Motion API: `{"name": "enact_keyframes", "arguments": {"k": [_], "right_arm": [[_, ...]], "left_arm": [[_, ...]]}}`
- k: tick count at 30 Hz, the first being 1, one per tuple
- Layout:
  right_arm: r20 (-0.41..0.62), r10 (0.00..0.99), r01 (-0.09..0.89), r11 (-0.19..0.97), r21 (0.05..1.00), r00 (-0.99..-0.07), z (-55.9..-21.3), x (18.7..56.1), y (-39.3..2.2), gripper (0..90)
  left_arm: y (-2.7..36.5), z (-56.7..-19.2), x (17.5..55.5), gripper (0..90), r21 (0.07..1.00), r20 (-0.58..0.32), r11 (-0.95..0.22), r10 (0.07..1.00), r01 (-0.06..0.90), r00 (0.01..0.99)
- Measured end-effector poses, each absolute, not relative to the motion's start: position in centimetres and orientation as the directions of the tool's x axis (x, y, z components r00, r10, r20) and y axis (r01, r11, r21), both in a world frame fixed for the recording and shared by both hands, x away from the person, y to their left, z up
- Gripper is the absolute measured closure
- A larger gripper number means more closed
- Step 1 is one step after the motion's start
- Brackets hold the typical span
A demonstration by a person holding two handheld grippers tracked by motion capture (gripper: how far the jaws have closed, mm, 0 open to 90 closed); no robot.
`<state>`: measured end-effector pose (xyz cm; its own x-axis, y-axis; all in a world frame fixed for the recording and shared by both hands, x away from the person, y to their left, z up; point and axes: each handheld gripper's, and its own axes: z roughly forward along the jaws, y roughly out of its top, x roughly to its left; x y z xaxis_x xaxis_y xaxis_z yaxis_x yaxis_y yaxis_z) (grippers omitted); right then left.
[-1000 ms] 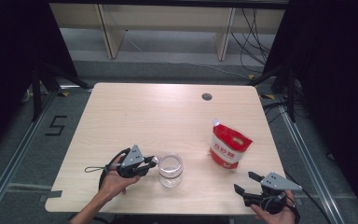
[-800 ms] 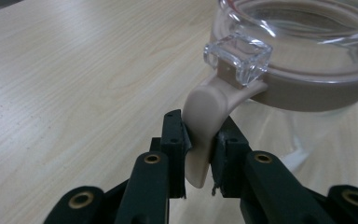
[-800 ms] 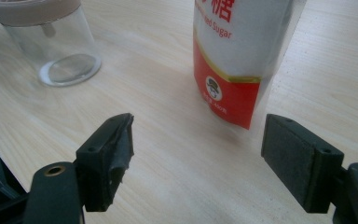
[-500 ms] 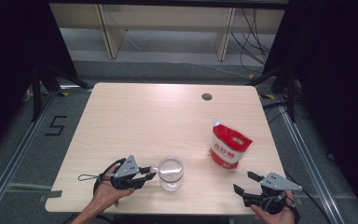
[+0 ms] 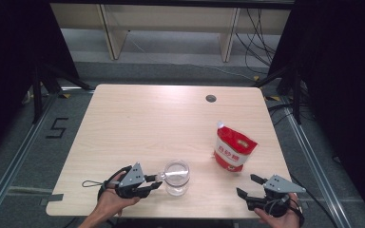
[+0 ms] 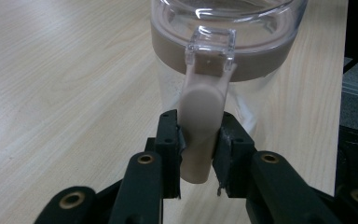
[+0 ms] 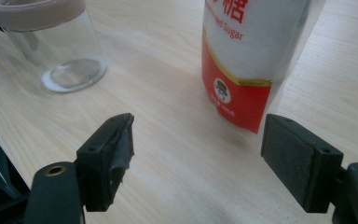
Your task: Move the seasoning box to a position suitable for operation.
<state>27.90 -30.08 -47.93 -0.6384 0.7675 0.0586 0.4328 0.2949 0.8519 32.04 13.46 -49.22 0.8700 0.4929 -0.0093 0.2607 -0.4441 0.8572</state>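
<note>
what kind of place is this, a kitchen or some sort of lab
Most likely a lab or recording studio, not a kitchen. A bare wooden table stands on a grey floor between black curtains, with loose cables behind it and a number marked on the floor.

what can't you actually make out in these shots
- Jar: left gripper view cuts its top at the frame edge; whether the lid is latched is unclear.
- Latch tab: the left gripper flanks it; whether the pads press it is hidden.
- Sugar bag: right gripper view crops its top and part of its print.
- Bag label: too small in the high view.
- Right gripper: open, nothing between.
</note>
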Motion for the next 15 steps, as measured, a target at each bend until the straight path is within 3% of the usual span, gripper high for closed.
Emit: {"name": "enact_keyframes", "arguments": {"k": [11, 15], "right_arm": [[0.051, 0.764, 0.421, 0.296, 0.857, -0.643, -47.9, 28.0, -29.8, 27.5], [0.036, 0.756, 0.407, 0.310, 0.859, -0.654, -47.9, 28.1, -29.7, 28.5]], "left_arm": [[12.4, -49.3, 32.4, 70.7, 0.862, -0.012, -0.443, 0.471, 0.248, 0.882], [12.7, -49.0, 31.8, 46.0, 0.860, 0.001, -0.440, 0.507, 0.258, 0.862]]}}
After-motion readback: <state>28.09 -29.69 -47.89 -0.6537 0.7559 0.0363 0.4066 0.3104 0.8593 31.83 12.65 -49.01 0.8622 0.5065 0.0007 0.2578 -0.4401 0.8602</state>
